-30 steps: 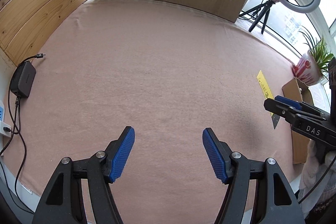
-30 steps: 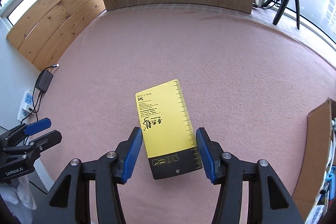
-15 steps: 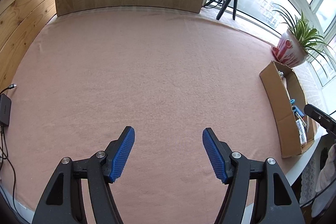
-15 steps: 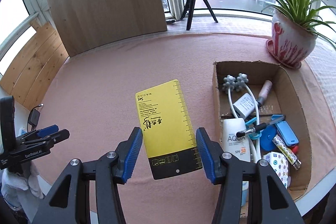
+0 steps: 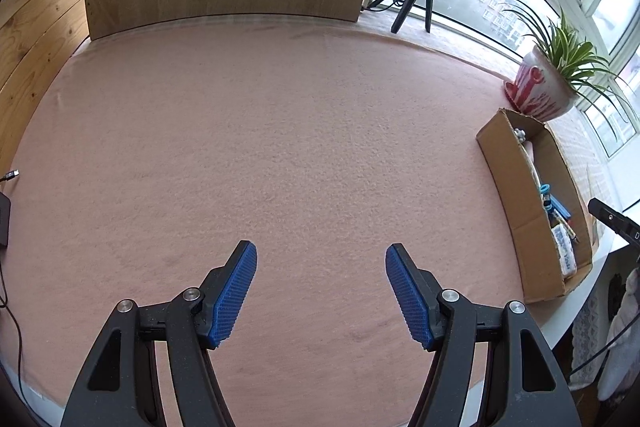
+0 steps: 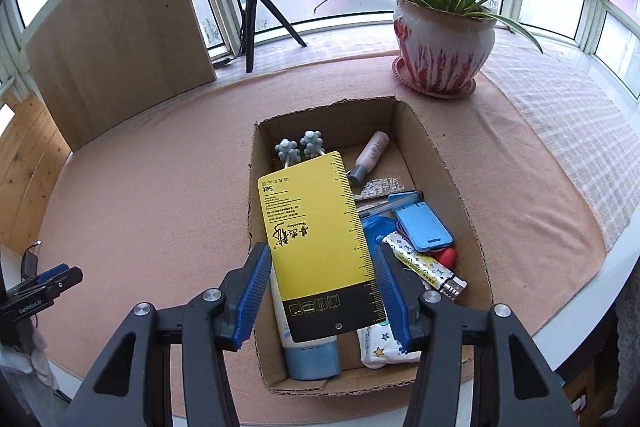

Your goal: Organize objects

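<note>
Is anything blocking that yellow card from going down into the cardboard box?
Nothing visible blocks it. The right gripper holds the yellow ruler-edged card above the open-topped cardboard box. The box is crowded, though: the card would land on the white tube with the blue cap beneath it.

Between your right fingers point(image 6: 256, 291) you hold a flat yellow card point(image 6: 316, 243) with a black lower band, printed text and a ruler scale along its right edge. It stands tilted, its black end down by the pads, its yellow end reaching beyond the fingertips. Beyond and under it sits an open cardboard box point(image 6: 440, 163) of small items: a white tube point(image 6: 304, 351), a blue holder point(image 6: 422, 223), a lighter point(image 6: 424, 267), a small bottle point(image 6: 370, 157).
</note>
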A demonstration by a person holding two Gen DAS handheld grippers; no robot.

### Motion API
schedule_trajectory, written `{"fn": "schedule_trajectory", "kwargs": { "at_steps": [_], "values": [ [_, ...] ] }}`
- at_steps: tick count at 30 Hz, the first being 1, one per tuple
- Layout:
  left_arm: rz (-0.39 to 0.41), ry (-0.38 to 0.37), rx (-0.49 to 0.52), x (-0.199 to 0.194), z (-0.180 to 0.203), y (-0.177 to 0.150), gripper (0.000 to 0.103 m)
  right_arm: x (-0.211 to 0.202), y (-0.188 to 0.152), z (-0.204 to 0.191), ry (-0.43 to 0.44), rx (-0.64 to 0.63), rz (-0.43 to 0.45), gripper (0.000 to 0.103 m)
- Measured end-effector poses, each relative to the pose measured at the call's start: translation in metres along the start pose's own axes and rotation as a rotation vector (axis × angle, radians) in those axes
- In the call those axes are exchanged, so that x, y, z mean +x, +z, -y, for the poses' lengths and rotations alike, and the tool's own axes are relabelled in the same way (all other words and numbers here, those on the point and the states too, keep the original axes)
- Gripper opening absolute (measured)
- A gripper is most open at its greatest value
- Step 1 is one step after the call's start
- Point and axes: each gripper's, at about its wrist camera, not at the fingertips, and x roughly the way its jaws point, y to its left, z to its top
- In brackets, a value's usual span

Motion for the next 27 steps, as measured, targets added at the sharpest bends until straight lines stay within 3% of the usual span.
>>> {"fn": "schedule_trajectory", "kwargs": {
  "at_steps": [4,8,27],
  "values": [
    [0.005,0.005,0.002,-0.002,0.002,0.001,0.071,0.001,0.004,0.008,-0.015,0.004,0.012,0.052],
    [0.011,0.01,-0.001,-0.005,0.002,0.004,0.071,0.001,0.007,0.008,-0.02,0.006,0.02,0.065],
    [0.042,0.028,-0.015,-0.024,-0.012,0.007,0.071,-0.006,0.008,-0.041,0.018,-0.051,0.035,0.065]
  ]
}}
